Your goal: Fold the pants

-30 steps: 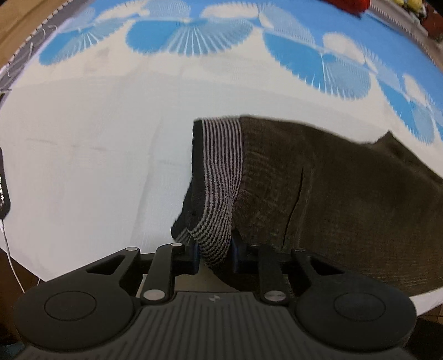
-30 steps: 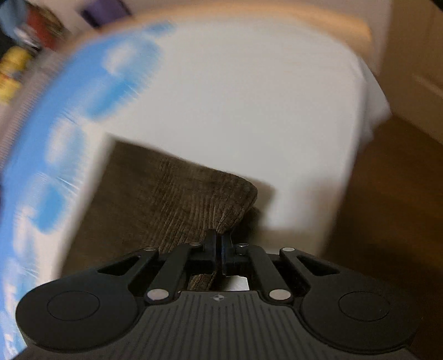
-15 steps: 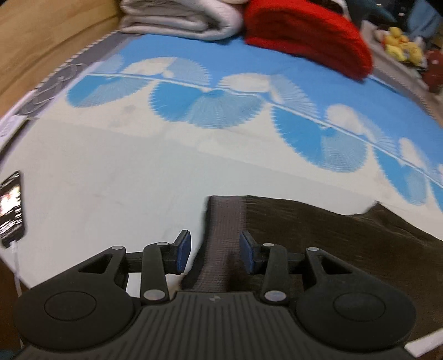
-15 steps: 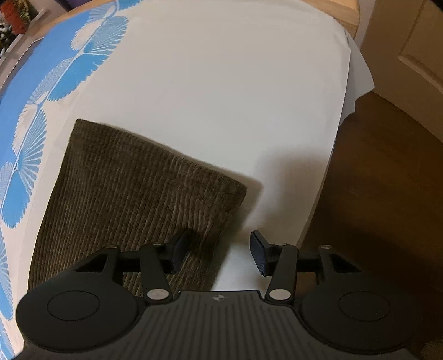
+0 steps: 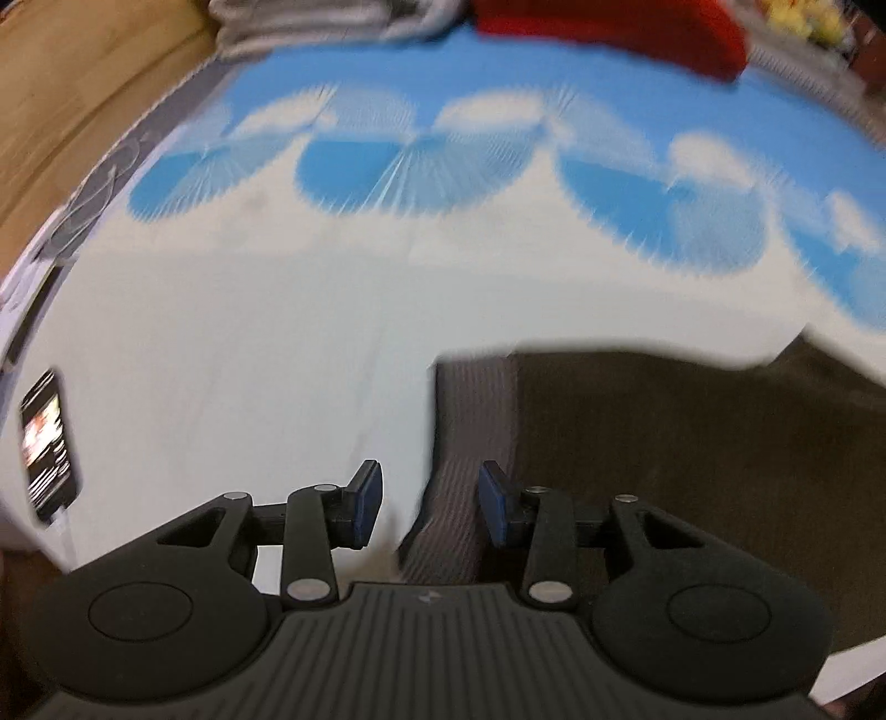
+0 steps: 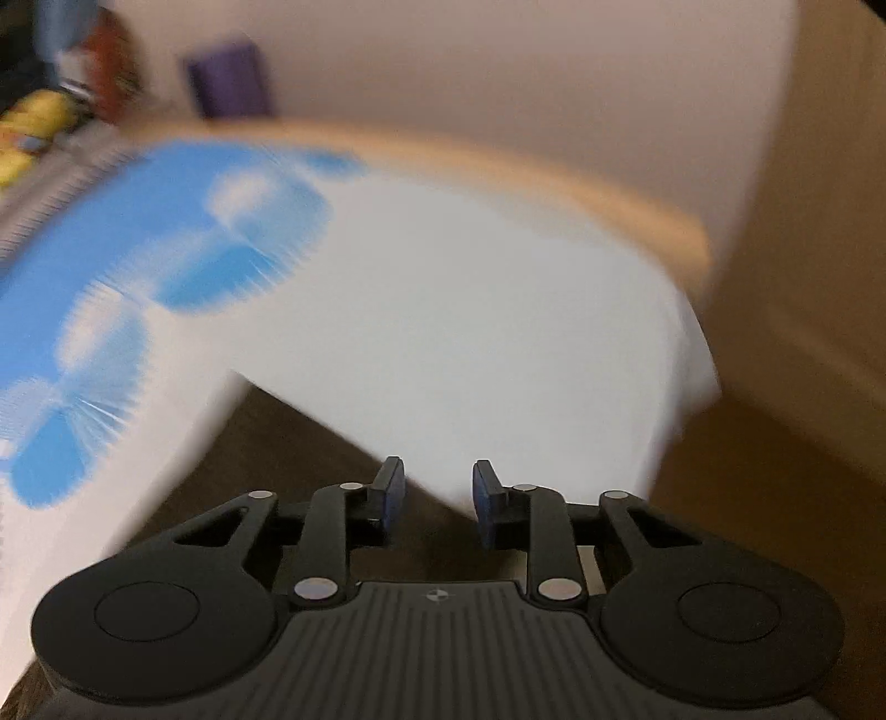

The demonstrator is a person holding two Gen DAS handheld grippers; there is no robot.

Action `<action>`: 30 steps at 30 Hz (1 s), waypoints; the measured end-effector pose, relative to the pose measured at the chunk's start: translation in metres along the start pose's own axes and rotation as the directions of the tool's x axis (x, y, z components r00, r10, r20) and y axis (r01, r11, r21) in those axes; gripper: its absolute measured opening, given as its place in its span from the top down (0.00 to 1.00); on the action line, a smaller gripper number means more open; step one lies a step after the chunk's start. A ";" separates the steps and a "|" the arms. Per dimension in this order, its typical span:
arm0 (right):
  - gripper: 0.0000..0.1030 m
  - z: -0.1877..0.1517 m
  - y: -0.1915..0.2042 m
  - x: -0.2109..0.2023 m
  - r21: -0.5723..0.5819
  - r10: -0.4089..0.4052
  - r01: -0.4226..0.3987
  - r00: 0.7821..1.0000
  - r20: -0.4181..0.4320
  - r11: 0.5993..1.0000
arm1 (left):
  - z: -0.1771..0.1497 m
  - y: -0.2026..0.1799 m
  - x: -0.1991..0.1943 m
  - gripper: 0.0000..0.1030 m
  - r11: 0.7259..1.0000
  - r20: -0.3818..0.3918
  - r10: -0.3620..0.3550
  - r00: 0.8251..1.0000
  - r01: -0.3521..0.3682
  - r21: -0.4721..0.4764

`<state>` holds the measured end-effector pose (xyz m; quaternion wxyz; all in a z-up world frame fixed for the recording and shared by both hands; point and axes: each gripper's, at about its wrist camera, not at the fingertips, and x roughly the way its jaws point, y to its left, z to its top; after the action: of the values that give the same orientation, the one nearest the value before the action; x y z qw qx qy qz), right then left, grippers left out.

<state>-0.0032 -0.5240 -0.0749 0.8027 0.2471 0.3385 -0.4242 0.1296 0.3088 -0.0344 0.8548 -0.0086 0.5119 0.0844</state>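
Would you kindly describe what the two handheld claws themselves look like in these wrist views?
Both look the same. The left claw and the right claw are matte black, with a ribbed grey-black base plate bearing a small central mark, two round disc-shaped housings at the sides, and angled linkage arms with silver pivot pins. Each finger ends in a flat blue pad. No cables or sleeves are visible.

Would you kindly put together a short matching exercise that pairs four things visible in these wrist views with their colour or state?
Things:
1. pants
2. left tool
3. phone
4. blanket

Colour or state:
A. red, at the far end of the bed
B. open, waistband lying between its fingers
C. dark brown, lying flat on the sheet
D. screen lit, near the bed's left edge

Pairs: 1-C, 2-B, 3-D, 4-A
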 end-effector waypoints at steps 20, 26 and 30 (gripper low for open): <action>0.70 -0.160 0.350 -0.122 -0.493 0.696 -0.853 0.457 -0.554 0.168 | -0.025 -0.012 0.054 0.52 0.972 -0.177 0.007 0.984 0.034 0.231; 0.58 -0.223 0.417 -0.121 -0.453 0.595 -0.886 0.420 -0.685 0.104 | -0.027 -0.011 0.052 0.52 0.967 -0.167 -0.011 0.986 0.053 0.248; 0.56 -0.248 0.440 -0.104 -0.450 0.524 -0.887 0.432 -0.733 0.102 | -0.026 -0.006 0.053 0.46 0.967 -0.171 -0.027 0.985 0.069 0.245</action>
<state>0.2446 -0.0733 -0.1088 0.8275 0.0651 0.4729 0.2958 0.1323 0.3080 -0.0940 0.8053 0.0799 0.5875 -0.0024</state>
